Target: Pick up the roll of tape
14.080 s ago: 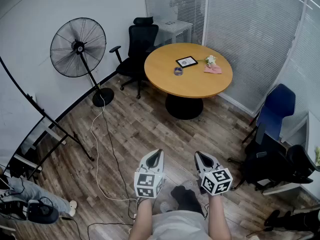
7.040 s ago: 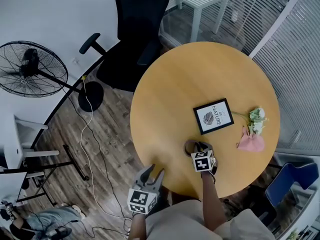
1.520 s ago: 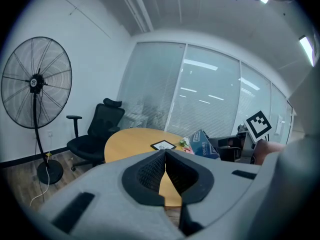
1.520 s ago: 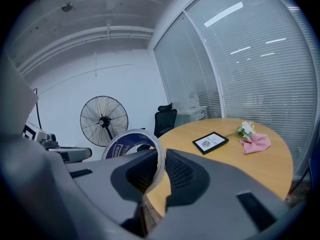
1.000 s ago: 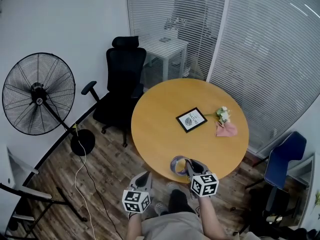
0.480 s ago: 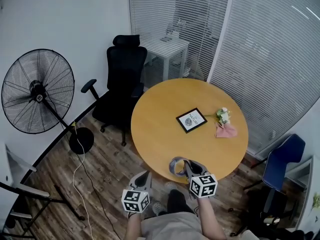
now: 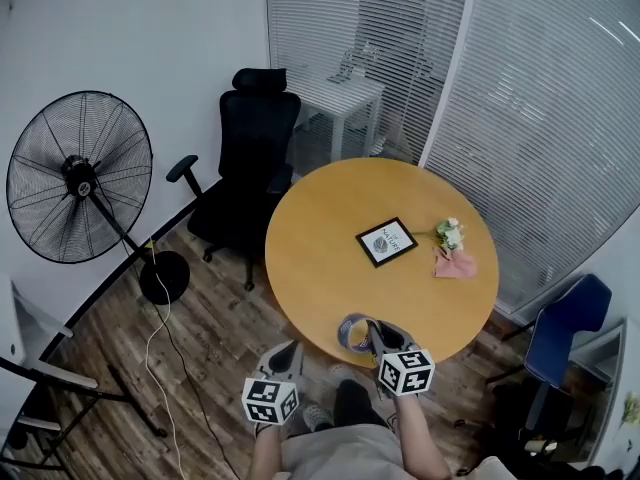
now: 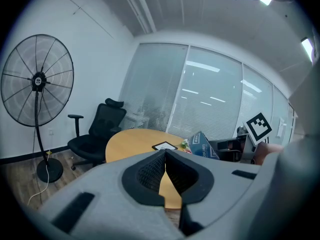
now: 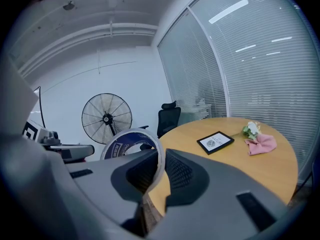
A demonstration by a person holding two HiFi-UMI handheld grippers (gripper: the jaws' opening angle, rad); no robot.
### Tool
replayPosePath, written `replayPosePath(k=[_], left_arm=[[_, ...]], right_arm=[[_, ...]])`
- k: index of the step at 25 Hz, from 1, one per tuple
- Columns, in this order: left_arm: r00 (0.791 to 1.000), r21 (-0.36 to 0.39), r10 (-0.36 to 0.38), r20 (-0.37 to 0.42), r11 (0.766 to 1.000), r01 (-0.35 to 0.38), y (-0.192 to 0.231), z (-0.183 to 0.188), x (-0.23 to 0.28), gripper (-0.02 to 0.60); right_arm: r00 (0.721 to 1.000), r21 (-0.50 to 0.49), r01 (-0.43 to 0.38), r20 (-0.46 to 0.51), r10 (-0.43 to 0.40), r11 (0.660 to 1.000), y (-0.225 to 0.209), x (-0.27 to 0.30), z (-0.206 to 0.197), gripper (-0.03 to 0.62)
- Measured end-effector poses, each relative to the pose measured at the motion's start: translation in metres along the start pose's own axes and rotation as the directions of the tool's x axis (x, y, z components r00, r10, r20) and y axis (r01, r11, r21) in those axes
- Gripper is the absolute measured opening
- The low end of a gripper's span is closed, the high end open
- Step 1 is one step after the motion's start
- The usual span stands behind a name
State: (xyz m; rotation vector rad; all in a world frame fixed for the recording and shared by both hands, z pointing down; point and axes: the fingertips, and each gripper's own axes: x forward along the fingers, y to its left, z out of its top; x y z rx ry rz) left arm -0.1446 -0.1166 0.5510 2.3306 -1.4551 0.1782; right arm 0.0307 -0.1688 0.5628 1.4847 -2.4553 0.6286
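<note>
Both jaws of the right gripper (image 7: 372, 330) press on the tape (image 9: 131, 141), set narrow and pinching the roll's wall. The roll stands upright and rises above and left of the jaws. From the head view it sits over the near rim of the bench (image 7: 330, 258). The left gripper (image 7: 285, 353) hangs just left of the right one, nearer the person, with its jaws pressed together on nothing. Well ahead of the right gripper lies a frame (image 7: 387, 242). Further right are a flower (image 7: 448, 233) and a pink cloth (image 7: 456, 264).
</note>
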Motion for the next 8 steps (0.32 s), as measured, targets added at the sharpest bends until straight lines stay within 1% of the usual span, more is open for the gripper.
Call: replayPosePath(k=[8], left_arm=[[1.0,0.004,-0.003,-0.002,1.0,0.003,-0.0009,0.0031,0.0039,0.009]], right_arm=[[1.0,0.007,-0.006,0.008,0.006,1.0,-0.002,0.0026,0.0054,0.044]])
